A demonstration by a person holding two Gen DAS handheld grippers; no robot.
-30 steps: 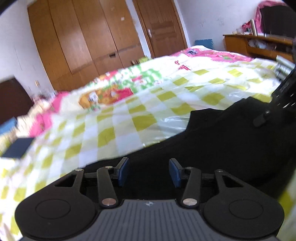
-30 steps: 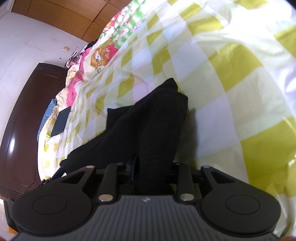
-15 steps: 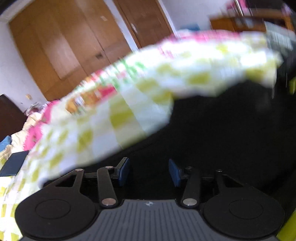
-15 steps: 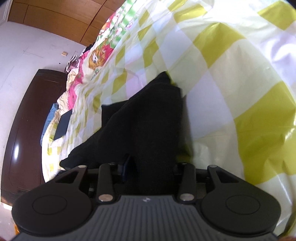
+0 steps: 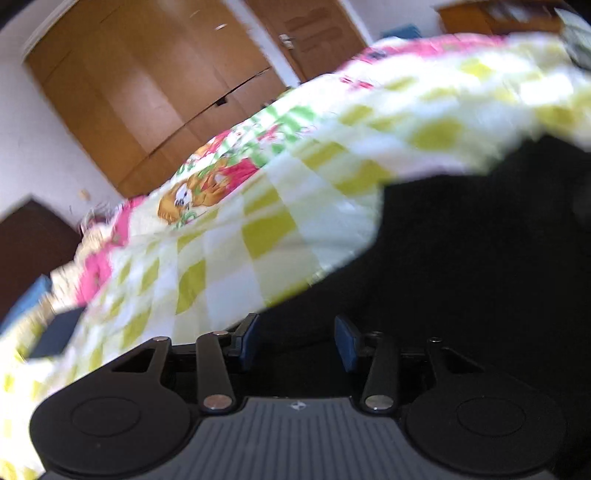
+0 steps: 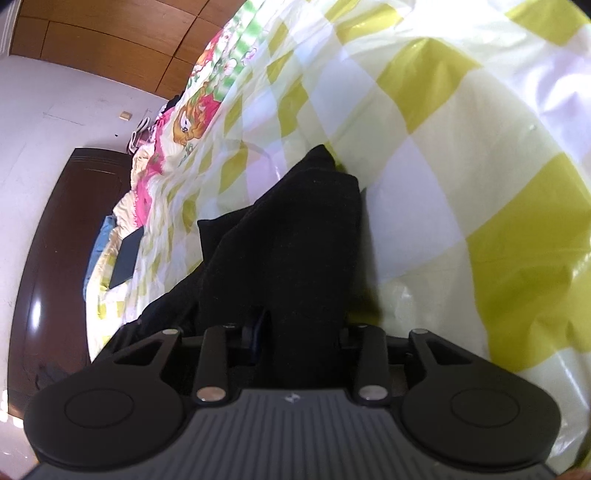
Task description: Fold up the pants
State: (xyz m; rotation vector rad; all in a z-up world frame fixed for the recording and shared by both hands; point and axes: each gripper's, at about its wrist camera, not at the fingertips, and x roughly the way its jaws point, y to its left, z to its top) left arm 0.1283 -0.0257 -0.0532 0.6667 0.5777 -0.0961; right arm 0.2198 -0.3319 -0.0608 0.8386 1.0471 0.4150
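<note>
The black pants (image 5: 461, 266) lie on a bed with a yellow-and-white checked cover (image 5: 280, 229). My left gripper (image 5: 297, 341) is open, its blue pads apart just above the near edge of the pants, gripping nothing. The view is blurred by motion. In the right wrist view the pants (image 6: 295, 236) run from between the fingers away across the cover (image 6: 461, 155). My right gripper (image 6: 299, 328) is shut on a bunched fold of the pants, which hides the right pad.
Wooden wardrobe doors (image 5: 155, 81) stand behind the bed. A dark headboard (image 6: 55, 240) is at the left. A dark flat object (image 6: 127, 258) lies on the bed near the pillows. A wooden desk (image 5: 491, 18) is at the far right.
The left gripper has swung and tilted over the pants, still open, blurring its view. The right gripper has shifted slightly, still holding the bunched pants.
</note>
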